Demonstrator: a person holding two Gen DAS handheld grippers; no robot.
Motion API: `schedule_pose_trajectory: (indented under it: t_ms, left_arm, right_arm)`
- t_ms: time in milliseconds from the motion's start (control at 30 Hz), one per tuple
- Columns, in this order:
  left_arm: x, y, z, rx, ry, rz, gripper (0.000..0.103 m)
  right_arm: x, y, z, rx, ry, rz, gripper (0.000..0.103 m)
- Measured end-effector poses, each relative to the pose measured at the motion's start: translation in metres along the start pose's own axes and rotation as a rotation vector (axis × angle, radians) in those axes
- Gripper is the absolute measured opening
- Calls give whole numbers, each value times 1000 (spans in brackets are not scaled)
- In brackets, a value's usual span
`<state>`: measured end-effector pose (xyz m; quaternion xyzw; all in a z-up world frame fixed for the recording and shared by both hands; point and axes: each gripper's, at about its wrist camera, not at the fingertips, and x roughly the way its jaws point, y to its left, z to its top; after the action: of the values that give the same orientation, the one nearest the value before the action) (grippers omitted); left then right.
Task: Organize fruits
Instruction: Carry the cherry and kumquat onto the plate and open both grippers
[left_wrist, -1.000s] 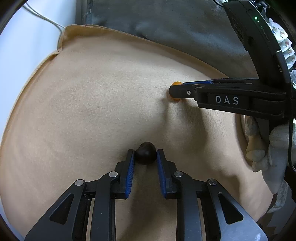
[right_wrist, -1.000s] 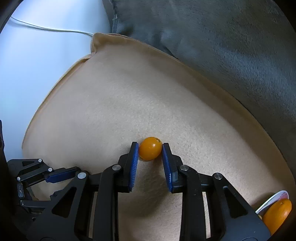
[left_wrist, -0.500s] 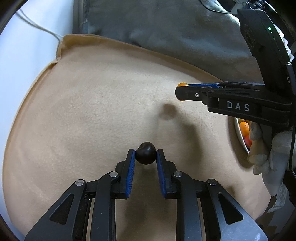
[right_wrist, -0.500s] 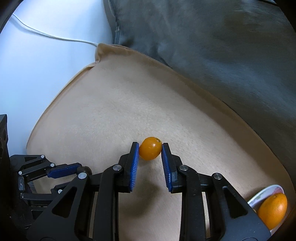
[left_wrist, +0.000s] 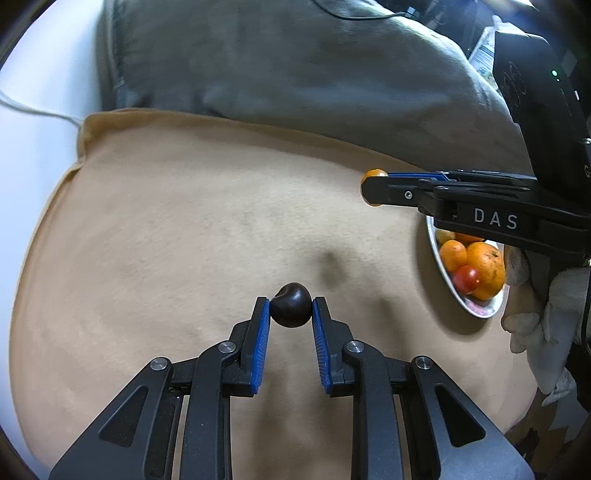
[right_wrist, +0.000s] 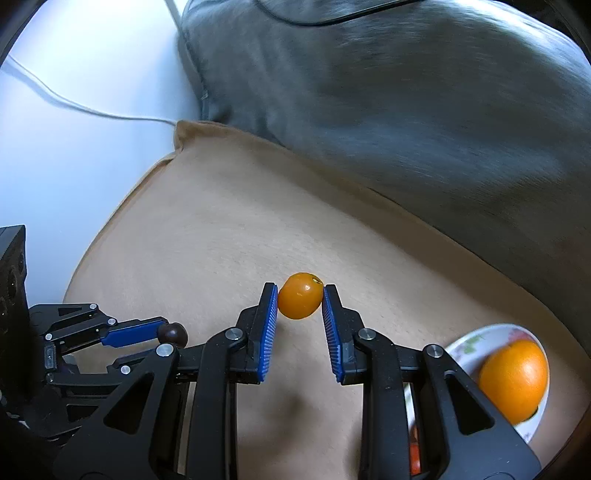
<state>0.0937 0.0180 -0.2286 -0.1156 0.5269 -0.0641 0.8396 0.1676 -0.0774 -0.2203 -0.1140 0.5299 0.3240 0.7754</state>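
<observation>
My left gripper (left_wrist: 290, 309) is shut on a small dark brown fruit (left_wrist: 291, 305) and holds it above the tan cushion (left_wrist: 184, 240). My right gripper (right_wrist: 300, 302) is shut on a small orange fruit (right_wrist: 300, 301), also held above the cushion. In the left wrist view the right gripper (left_wrist: 373, 186) comes in from the right with the orange fruit (left_wrist: 372, 174) at its tip. The left gripper (right_wrist: 168, 332) with the dark fruit (right_wrist: 173, 333) shows at the lower left of the right wrist view. A white bowl (left_wrist: 476, 308) at the right holds oranges and a red fruit.
A grey cushion (left_wrist: 295, 74) lies behind the tan one. A white cable (right_wrist: 92, 109) runs over the white surface at the left. The bowl (right_wrist: 476, 338) with an orange (right_wrist: 513, 380) sits at the lower right of the right wrist view. A gloved hand (left_wrist: 546, 325) holds the right gripper.
Both grippers have lifted their fruits off the cushion and risen. The bowl of fruit has come into view at the right.
</observation>
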Motion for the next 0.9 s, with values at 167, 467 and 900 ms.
schedule_pose_trajectory:
  t_ms: [167, 467, 900]
  left_arm:
    - [0, -12, 5, 36, -5, -16, 22]
    - [-7, -35, 12, 96, -6, -51, 22]
    - [2, -73, 19, 171, 14, -112, 22]
  right_arm:
    - [-19, -15, -9, 41, -22, -6, 26]
    - [-50, -43, -32, 108, -57, -34, 26]
    - [-90, -103, -76, 237, -81, -115, 26]
